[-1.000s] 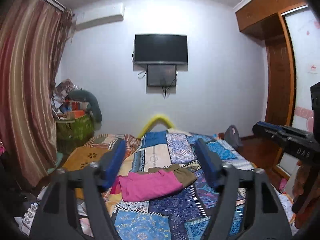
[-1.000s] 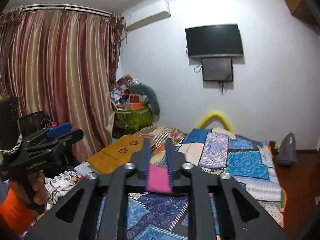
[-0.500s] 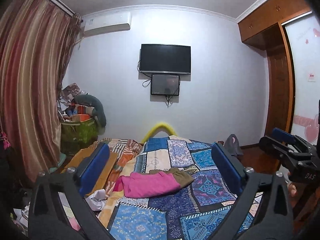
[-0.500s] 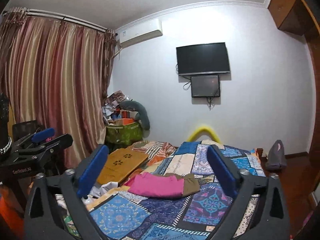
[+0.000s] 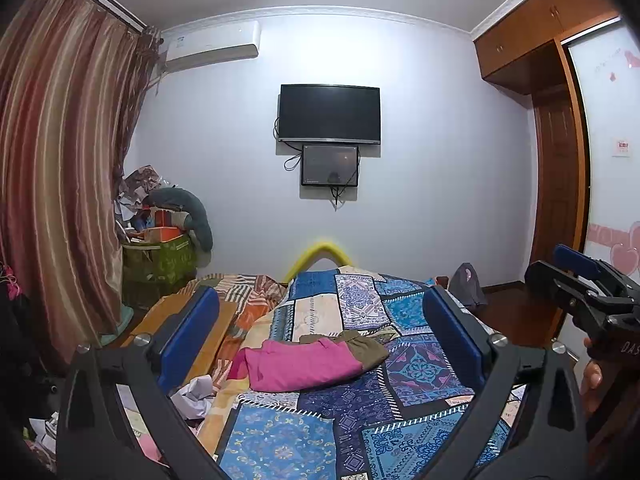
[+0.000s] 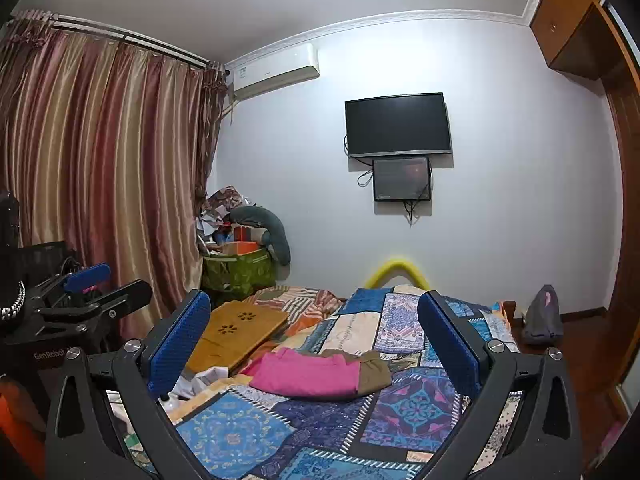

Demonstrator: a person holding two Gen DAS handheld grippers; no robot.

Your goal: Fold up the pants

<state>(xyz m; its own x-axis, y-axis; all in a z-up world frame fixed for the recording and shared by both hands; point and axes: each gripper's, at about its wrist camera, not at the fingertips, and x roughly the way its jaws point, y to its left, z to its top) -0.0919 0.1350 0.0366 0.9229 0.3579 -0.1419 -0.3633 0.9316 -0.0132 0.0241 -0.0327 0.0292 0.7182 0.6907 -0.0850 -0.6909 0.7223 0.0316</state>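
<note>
Folded pink pants [image 5: 300,366] lie on the patchwork bed, partly on top of an olive-brown garment [image 5: 366,346]. They also show in the right wrist view [image 6: 308,374], with the olive garment [image 6: 374,372] at their right. My left gripper [image 5: 320,336] is open and empty, held up well back from the pants. My right gripper [image 6: 314,340] is open and empty, also raised and back from them. The right gripper shows at the right edge of the left wrist view [image 5: 588,288]. The left gripper shows at the left of the right wrist view [image 6: 80,300].
The patchwork quilt [image 5: 400,392] covers the bed. A wooden lap desk [image 6: 236,332] and crumpled white cloth [image 6: 200,380] lie at the bed's left. A green bin of clutter [image 6: 240,272] stands by the curtain. A grey bag [image 6: 542,316] sits on the floor at right.
Both grippers opened wide; the right one was shut a second ago. Both have lifted and pulled back from the pink pants, which stay folded on the bed.
</note>
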